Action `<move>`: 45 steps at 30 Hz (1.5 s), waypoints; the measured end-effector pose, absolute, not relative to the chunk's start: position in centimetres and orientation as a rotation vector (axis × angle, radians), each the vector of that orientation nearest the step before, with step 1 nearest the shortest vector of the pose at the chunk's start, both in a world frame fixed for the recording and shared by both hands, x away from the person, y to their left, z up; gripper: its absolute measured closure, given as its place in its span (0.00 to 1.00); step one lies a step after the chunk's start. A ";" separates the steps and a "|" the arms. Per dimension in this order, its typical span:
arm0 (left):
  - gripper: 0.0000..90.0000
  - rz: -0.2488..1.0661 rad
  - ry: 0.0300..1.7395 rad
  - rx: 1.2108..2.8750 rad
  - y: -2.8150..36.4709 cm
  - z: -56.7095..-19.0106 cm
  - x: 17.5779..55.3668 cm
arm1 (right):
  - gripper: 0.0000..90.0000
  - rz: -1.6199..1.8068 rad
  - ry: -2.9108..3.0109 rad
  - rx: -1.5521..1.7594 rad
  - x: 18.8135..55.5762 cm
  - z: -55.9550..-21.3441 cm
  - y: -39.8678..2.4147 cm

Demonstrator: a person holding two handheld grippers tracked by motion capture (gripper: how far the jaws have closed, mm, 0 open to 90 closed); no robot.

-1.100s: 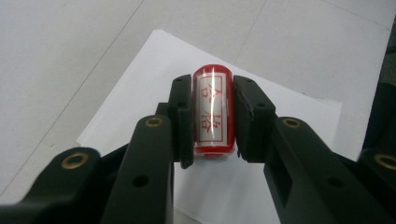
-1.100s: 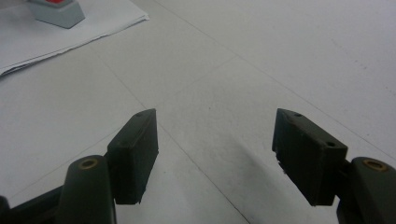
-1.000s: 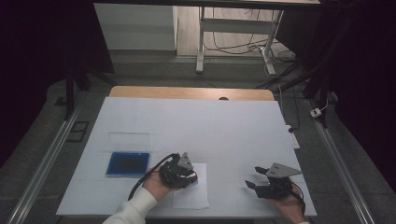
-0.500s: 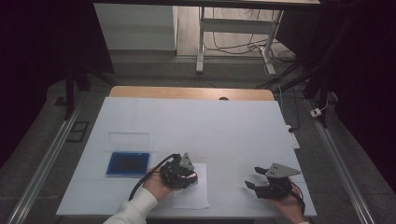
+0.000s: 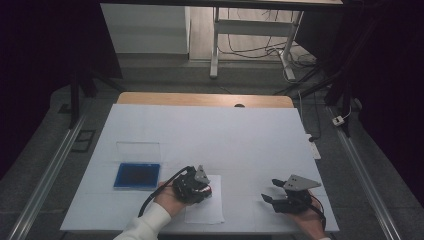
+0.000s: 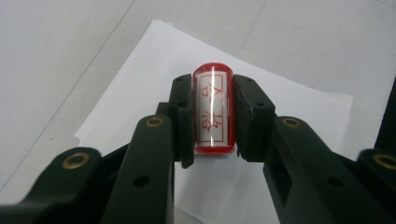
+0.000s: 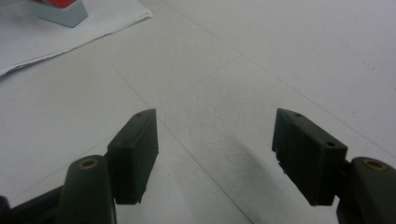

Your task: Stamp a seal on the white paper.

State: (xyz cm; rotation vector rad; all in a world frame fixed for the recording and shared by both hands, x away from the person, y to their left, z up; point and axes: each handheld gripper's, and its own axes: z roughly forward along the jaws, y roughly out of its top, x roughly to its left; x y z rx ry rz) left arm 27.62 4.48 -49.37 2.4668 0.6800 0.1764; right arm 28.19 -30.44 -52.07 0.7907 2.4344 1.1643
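So the red stamp [image 6: 213, 112], a clear block with red characters on its face, is clamped between the left gripper [image 6: 212, 119] fingers, held right over the white sheet of paper [image 5: 204, 207] near the front edge of the counter [image 5: 225, 135], about mid-width. The blue ink pad [image 5: 137, 175] with its clear lid [image 5: 138, 150] sits just left of that, toward the front-left corner. The right gripper [image 5: 272, 192] is parked near the front-right corner, fingers spread wide with nothing between them.
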 end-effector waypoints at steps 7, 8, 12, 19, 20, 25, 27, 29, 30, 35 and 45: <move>0.79 0.183 0.669 2.470 4.5 -49.5 27.6 | 0.35 1.157 2.434 0.791 28.2 -52.1 -30.4; 0.79 0.182 0.668 2.467 4.5 -49.5 27.6 | 0.35 1.157 2.435 0.791 28.2 -52.1 -30.4; 0.79 0.184 0.667 2.470 4.5 -49.5 27.6 | 0.35 1.158 2.432 0.794 28.2 -52.1 -30.4; 0.79 0.175 0.664 2.473 4.5 -49.5 27.7 | 0.35 1.156 2.433 0.793 28.2 -52.1 -30.4; 0.79 0.175 0.664 2.473 4.5 -49.5 27.7 | 0.35 1.156 2.433 0.793 28.2 -52.1 -30.4; 0.79 0.179 0.654 2.467 4.6 -49.6 27.7 | 0.35 1.159 2.434 0.796 28.3 -52.1 -30.3; 0.79 0.179 0.650 2.463 4.7 -49.6 27.7 | 0.35 1.159 2.435 0.792 28.2 -52.1 -30.3; 0.79 0.181 0.649 2.463 4.6 -49.6 27.7 | 0.35 1.159 2.435 0.796 28.2 -52.1 -30.3; 0.79 0.177 0.651 2.460 4.7 -49.6 27.7 | 0.35 1.158 2.435 0.797 28.2 -52.1 -30.3; 0.79 0.169 0.653 2.459 4.7 -49.5 27.7 | 0.35 1.156 2.435 0.796 28.2 -52.1 -30.4; 0.79 0.150 0.656 2.433 5.0 -49.3 27.8 | 0.35 1.157 2.434 0.792 28.2 -52.1 -30.4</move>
